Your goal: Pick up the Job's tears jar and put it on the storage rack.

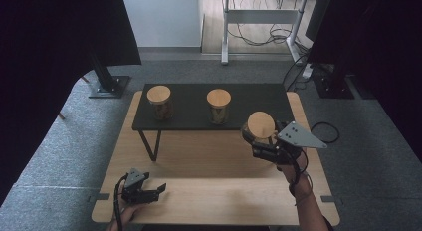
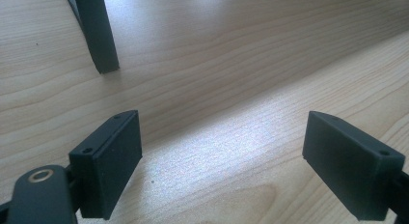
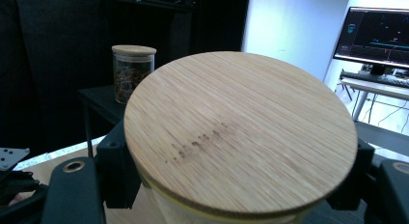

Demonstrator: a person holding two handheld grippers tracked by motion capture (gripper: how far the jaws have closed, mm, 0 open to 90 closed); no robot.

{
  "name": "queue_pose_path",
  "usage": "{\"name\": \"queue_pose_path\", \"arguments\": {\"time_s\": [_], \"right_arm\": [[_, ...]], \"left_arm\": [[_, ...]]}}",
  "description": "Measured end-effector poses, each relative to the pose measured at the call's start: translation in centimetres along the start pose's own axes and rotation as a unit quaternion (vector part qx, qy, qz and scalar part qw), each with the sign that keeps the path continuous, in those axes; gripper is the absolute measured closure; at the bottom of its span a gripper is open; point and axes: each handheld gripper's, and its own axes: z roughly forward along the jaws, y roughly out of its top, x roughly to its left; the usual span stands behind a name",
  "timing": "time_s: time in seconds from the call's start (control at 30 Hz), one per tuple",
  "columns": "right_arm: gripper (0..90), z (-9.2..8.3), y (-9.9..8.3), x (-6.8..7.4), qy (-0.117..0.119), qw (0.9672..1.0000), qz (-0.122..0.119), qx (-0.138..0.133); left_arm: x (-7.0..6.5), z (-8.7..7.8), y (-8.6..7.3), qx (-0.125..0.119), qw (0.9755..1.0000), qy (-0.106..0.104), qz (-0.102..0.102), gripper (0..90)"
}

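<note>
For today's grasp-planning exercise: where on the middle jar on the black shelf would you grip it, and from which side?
Grip the middle jar on its glass wall just under the wooden lid, coming level from the person's side. It stands upright near the front edge of the black shelf, with free gaps either side. The round body suits two opposed jaws, as the right gripper holds its own jar.

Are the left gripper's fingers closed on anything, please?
No, the left gripper has its fingers spread wide apart above the bare wooden table.
</note>
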Motion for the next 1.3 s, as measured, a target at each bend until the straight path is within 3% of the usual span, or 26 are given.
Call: {"name": "queue_pose_path", "arguments": {"time_s": [0.37, 1.3], "right_arm": [[24.6, 0.8, 0.8, -0.7, -0.004, 1.0, -0.003, 0.003], [24.6, 3.3, 0.5, -2.7, -0.021, 0.9995, 0.005, 0.021]], "left_arm": [[0.0, 0.0, 0.0, 0.0, 1.0, -0.001, 0.0, 13.2], [0.0, 0.0, 0.0, 0.002, 1.0, 0.0, 0.002, 13.2]]}}
